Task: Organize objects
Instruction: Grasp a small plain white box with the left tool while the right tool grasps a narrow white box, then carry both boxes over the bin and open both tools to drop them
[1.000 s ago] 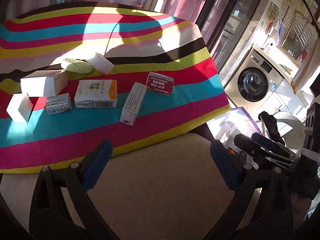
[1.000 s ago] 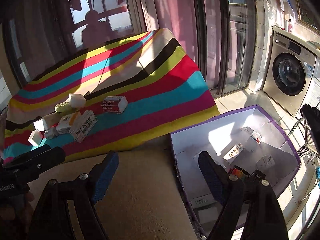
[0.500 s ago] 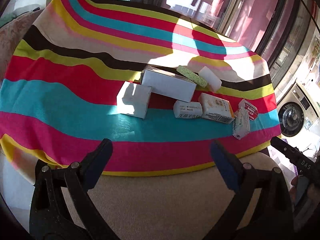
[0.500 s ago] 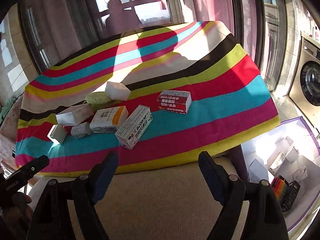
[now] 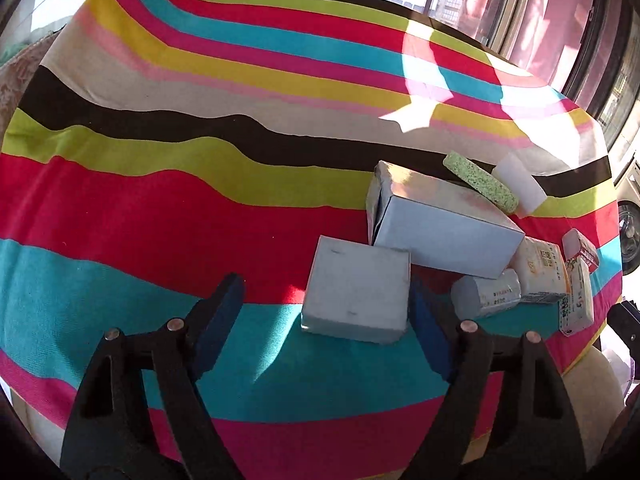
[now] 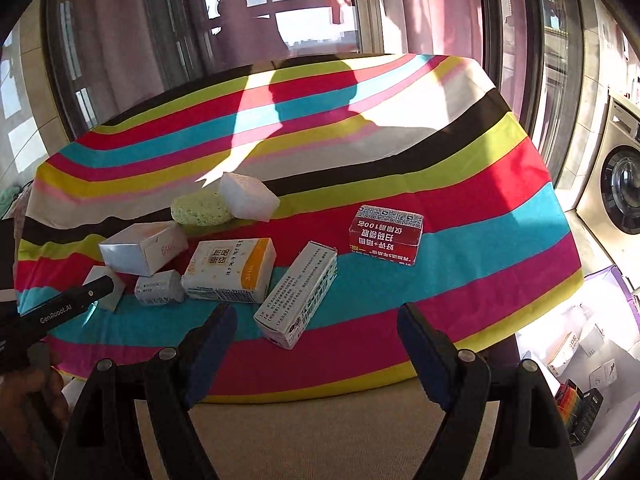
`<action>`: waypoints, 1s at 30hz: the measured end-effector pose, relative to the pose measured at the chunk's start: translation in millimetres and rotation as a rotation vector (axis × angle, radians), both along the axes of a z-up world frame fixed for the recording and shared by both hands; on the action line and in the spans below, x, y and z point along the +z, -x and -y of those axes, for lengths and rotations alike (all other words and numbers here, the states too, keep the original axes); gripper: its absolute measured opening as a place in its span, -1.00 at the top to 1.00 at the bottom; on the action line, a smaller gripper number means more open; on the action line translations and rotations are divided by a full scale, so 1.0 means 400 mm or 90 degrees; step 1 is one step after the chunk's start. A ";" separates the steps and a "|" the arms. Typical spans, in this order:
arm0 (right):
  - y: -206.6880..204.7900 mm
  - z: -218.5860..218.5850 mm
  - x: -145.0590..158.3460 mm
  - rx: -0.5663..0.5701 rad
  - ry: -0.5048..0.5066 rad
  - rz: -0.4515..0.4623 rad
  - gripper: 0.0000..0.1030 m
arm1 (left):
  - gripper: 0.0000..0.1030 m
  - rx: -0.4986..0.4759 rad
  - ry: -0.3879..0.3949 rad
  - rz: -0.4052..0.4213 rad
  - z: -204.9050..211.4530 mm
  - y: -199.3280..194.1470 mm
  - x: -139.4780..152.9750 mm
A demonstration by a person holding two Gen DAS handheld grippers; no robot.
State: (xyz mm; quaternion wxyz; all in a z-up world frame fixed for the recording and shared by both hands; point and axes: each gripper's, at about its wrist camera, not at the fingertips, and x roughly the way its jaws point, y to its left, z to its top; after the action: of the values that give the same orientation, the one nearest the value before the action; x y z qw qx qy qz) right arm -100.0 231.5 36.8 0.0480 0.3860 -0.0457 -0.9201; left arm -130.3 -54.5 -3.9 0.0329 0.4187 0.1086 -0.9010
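Tongs on the left are closing around the small white box, which sits squarely between them on the striped surface, not yet pinched. Right tongs gape empty, nearer the long carton, which lies slanted.

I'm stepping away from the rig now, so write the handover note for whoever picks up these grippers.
Left gripper: jaws closing around the small white box on the striped cloth; right pad at its side, left pad still apart, no grip yet.
Right gripper: open, empty, facing the long white carton.
On the cloth: large white box, green sponge, white foam block, orange-and-white carton, small grey packet, red box.
Done: some boxes already lie in the purple-edged bin at right.
Left: everything on the cloth.
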 end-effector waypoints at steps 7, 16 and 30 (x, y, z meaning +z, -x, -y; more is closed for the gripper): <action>0.042 0.035 -0.023 0.003 -0.037 0.018 -0.60 | 0.03 -0.019 0.027 -0.026 -0.026 -0.024 -0.004; 0.077 0.059 -0.046 -0.007 -0.047 0.053 -0.02 | 0.03 -0.043 -0.036 -0.067 -0.012 -0.058 0.028; 0.034 0.038 -0.024 0.007 -0.029 0.034 0.50 | 0.03 -0.062 -0.107 -0.063 -0.074 -0.170 0.058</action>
State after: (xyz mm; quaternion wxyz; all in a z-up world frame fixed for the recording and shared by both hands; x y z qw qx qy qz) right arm -113.7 216.3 27.4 0.0433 0.4120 -0.0239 -0.9098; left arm -62.2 -24.7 19.5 -0.0518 0.3795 0.1648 -0.9089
